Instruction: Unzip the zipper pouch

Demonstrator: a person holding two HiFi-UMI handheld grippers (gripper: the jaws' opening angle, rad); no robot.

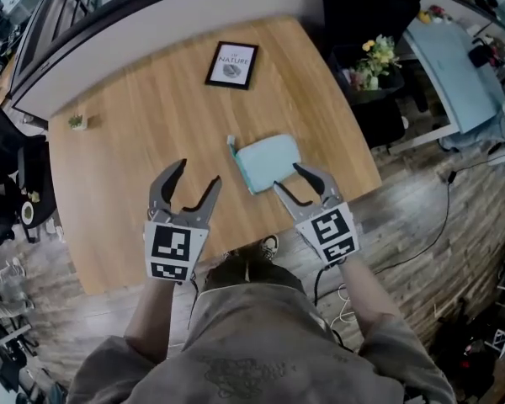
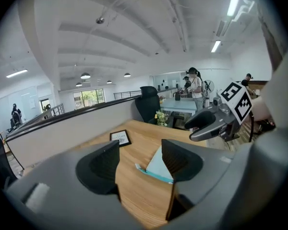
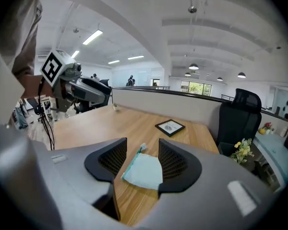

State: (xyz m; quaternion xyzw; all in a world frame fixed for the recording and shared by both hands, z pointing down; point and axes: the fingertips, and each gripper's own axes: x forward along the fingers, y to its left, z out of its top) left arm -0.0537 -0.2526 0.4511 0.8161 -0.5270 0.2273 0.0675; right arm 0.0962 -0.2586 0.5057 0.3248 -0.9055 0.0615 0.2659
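A pale turquoise zipper pouch (image 1: 265,162) lies flat on the wooden table (image 1: 143,141), its darker zipper edge and pull tab facing left. My right gripper (image 1: 300,181) hovers open just in front of the pouch's near right corner, empty. My left gripper (image 1: 192,181) stands open to the pouch's left, over bare wood, holding nothing. In the right gripper view the pouch (image 3: 143,170) shows between the jaws, ahead of them. In the left gripper view the pouch (image 2: 156,166) lies ahead, partly hidden behind the right jaw, and the right gripper (image 2: 216,121) hangs at the right.
A black-framed picture (image 1: 232,64) lies at the table's far side, also seen as a small frame (image 3: 170,126). A tiny potted plant (image 1: 77,122) sits near the far left edge. A flower pot (image 1: 372,61) and a black chair (image 3: 238,117) stand beyond the right edge.
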